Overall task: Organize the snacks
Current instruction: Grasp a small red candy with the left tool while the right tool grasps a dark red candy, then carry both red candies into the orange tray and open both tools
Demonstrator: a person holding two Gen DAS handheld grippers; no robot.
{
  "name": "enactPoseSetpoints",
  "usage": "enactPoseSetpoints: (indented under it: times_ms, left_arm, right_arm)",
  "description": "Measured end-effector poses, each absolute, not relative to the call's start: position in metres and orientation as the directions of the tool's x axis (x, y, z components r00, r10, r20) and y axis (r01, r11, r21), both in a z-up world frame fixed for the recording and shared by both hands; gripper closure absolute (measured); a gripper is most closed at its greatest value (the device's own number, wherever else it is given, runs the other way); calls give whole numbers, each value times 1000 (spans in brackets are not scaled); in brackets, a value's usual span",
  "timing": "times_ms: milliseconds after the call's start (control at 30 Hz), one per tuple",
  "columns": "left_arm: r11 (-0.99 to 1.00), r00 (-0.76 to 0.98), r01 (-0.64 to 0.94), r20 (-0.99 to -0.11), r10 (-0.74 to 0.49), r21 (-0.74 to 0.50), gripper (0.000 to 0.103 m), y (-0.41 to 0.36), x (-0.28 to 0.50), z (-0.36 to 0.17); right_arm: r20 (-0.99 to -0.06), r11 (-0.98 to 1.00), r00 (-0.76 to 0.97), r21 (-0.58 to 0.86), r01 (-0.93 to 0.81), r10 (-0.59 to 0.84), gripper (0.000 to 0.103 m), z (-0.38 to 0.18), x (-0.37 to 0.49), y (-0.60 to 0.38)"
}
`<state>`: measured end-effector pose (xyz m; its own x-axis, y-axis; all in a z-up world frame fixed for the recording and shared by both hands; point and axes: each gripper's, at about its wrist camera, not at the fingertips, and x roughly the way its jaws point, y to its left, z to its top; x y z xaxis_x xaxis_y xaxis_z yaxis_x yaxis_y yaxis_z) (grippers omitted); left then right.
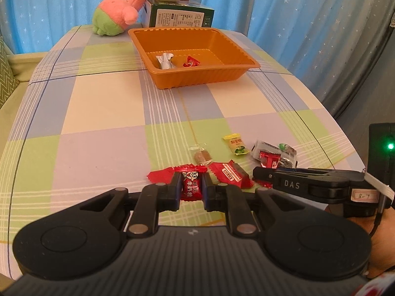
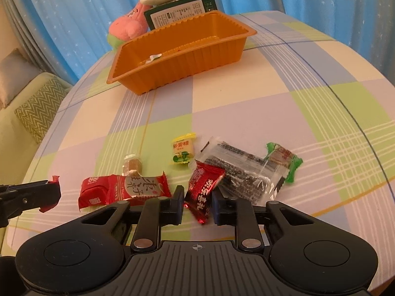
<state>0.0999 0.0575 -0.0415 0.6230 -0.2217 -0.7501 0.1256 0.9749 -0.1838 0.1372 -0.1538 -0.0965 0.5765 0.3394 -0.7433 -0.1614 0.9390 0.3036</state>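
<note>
Both grippers are clamped on sweets near the table's (image 1: 98,113) front edge: left gripper (image 1: 192,189) on a red milk candy (image 1: 191,185), right gripper (image 2: 197,203) on a dark-red candy (image 2: 202,192). Pickup looks done (others remain); next, carry them to the orange tray (image 1: 205,79) toward the far edge.

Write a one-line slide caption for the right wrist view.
Right gripper shut on a dark red candy amid loose snacks on the checked tablecloth, orange tray beyond.

Orange tray (image 1: 237,74) on a pastel plaid tablecloth (image 1: 98,113); red and yellow wrappers; blue star-speckled curtains (image 1: 61,7).
</note>
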Motion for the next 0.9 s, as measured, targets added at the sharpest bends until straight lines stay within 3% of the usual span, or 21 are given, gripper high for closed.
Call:
enactPoseSetpoints:
  times_ms: [900]
  left_arm:
    - [972,682,35,-705,-192,-231,88,20,121,-5]
  right_arm:
    - [-693,930,629,184,-318,352,81,-21,140,-175]
